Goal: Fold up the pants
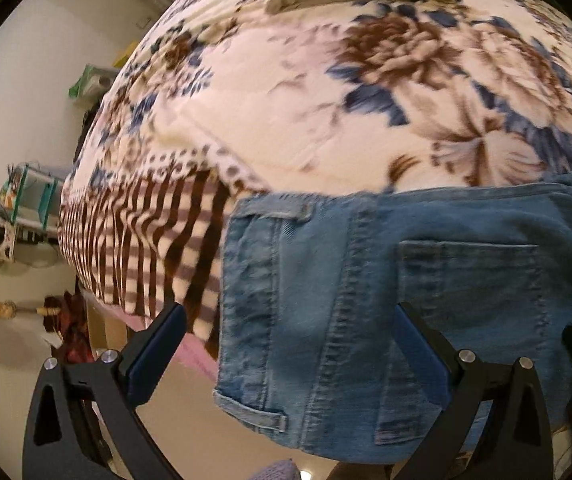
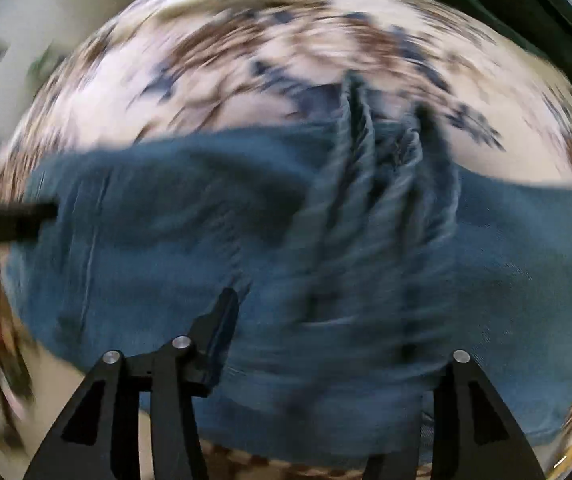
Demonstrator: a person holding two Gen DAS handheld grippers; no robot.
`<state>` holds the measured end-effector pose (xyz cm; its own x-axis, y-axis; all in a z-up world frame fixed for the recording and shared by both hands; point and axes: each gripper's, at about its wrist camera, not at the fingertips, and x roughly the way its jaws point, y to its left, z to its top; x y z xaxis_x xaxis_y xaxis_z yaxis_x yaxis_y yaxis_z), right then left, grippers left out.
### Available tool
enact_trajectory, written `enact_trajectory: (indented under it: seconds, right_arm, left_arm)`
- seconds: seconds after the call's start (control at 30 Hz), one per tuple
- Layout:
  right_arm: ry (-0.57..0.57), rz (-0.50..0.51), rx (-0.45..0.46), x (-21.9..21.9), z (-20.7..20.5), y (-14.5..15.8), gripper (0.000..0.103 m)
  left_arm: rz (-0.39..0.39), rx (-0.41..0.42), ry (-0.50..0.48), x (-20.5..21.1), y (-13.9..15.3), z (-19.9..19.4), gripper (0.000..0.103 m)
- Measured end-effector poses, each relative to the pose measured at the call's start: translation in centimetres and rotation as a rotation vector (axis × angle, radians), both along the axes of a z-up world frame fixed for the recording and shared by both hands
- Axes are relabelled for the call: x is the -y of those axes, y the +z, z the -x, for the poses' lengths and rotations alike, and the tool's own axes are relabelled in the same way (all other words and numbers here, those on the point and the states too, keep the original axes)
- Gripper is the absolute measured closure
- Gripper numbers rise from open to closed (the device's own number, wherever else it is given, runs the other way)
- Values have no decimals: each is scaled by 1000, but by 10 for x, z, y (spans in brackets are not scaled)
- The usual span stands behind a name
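The jeans (image 1: 385, 280) lie on the floral blanket (image 1: 286, 92), waistband at its edge, between the spread jaws of the left gripper (image 1: 289, 332); heavy, limp denim, best pinched at waistband or hem; the blurred right gripper (image 2: 325, 320) cannot be judged.

Soft indoor light; right view heavily motion-blurred.
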<state>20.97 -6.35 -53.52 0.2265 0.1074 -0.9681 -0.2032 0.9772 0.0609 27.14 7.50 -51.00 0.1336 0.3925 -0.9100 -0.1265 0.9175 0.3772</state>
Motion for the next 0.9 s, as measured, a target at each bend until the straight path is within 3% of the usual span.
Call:
enact_trajectory:
  seconds: [0.1, 0.2, 0.27, 0.33, 0.5, 0.63, 0.73, 0.8, 0.87, 0.9]
  right_arm:
    - [140, 34, -40, -19, 13, 0, 39]
    - [100, -85, -57, -3, 20, 12, 39]
    - [-34, -201, -68, 28, 20, 23, 39]
    - [-236, -254, -65, 75, 21, 33, 39]
    - [-701, -214, -15, 198, 40, 56, 39]
    - [-907, -188, -70, 281, 53, 49, 39]
    - [-959, -228, -178, 318, 53, 20, 39]
    - [-956, -264, -253, 331, 50, -2, 39]
    - [-916, -297, -287, 333, 50, -16, 44]
    - [-896, -274, -279, 330, 49, -16, 54]
  left_arm:
    - [35, -10, 21, -9, -5, 3, 0]
    - [80, -9, 36, -11, -4, 5, 0]
    - [135, 7, 36, -7, 1, 3, 0]
    - [194, 18, 27, 0, 5, 0, 0]
    - [404, -19, -35, 41, 0, -12, 0]
    - [520, -71, -54, 80, -26, -18, 5]
    - [548, -106, -92, 105, -46, -19, 38]
    - [604, -86, -140, 117, -47, -15, 88]
    - [619, -53, -159, 119, -41, -9, 90]
    - [633, -43, -162, 118, -37, -6, 93]
